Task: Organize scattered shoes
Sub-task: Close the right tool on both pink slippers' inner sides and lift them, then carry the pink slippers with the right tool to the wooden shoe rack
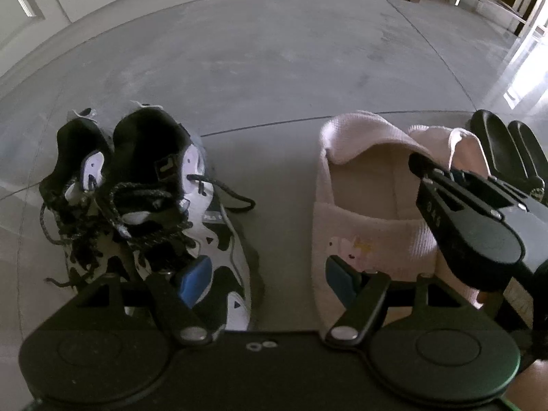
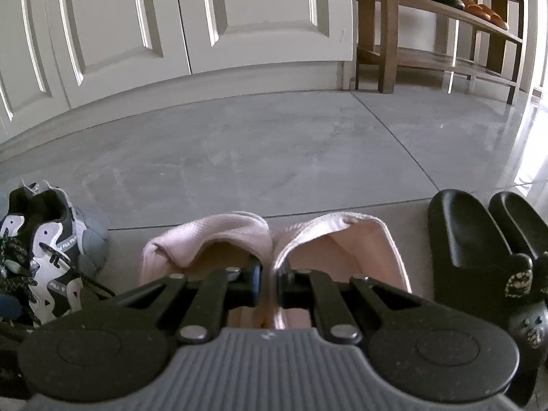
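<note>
Two pink slippers (image 2: pixel 239 236) lie side by side on the grey floor, heels away from me. My right gripper (image 2: pixel 269 282) is shut on their touching inner walls, pinching both together. In the left wrist view the left pink slipper (image 1: pixel 363 205) lies to the right and a pair of black-and-white sneakers (image 1: pixel 154 198) to the left. My left gripper (image 1: pixel 270 281) is open and empty, hovering over the bare floor between them. The right gripper's black body (image 1: pixel 472 219) reaches into the pink slippers from the right.
A pair of black slides (image 2: pixel 479 243) lies right of the pink slippers. White panelled doors (image 2: pixel 171 34) stand behind. A wooden shoe rack (image 2: pixel 445 17) with several shoes stands at the back right. The sneakers (image 2: pixel 44 250) lie at the left.
</note>
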`<action>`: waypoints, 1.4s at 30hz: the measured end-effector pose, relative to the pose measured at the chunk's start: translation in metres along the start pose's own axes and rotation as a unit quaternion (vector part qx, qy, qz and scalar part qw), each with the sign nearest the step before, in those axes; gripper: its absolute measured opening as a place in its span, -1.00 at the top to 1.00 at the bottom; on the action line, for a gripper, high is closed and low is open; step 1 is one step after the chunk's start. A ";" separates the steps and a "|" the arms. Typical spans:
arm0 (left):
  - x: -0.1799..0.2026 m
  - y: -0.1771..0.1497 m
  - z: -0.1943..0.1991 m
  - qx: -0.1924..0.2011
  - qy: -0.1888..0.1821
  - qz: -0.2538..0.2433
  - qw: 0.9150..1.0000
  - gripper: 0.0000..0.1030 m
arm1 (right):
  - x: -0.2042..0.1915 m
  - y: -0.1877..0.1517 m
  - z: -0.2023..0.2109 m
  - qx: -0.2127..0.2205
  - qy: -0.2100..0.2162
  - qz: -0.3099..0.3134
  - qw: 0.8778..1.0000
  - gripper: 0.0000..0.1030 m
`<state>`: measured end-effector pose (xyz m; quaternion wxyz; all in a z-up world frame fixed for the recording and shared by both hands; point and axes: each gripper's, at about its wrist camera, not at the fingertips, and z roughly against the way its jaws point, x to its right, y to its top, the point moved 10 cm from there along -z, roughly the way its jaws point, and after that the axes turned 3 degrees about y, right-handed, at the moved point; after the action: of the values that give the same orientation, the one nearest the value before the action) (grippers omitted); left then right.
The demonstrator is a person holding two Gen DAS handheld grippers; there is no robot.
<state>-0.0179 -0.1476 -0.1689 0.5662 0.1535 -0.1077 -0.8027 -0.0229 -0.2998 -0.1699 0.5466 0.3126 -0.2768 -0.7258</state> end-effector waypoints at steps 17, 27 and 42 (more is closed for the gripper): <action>0.046 0.040 0.028 0.036 0.009 -0.024 0.999 -0.43 | 0.041 0.035 0.044 0.031 -0.026 -0.020 0.999 0.79; 0.100 0.110 0.125 0.016 0.049 -0.086 0.995 -0.43 | 0.079 0.101 0.115 0.035 -0.040 -0.021 0.998 0.81; 0.200 0.203 0.279 -0.003 0.042 -0.132 0.990 -0.43 | 0.200 0.285 0.249 0.063 -0.087 -0.038 0.994 0.82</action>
<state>-0.0057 -0.4046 0.1360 0.4593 0.1985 -0.0606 -0.8637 -0.0758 -0.5488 0.1734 0.4721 0.2925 -0.3564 -0.7513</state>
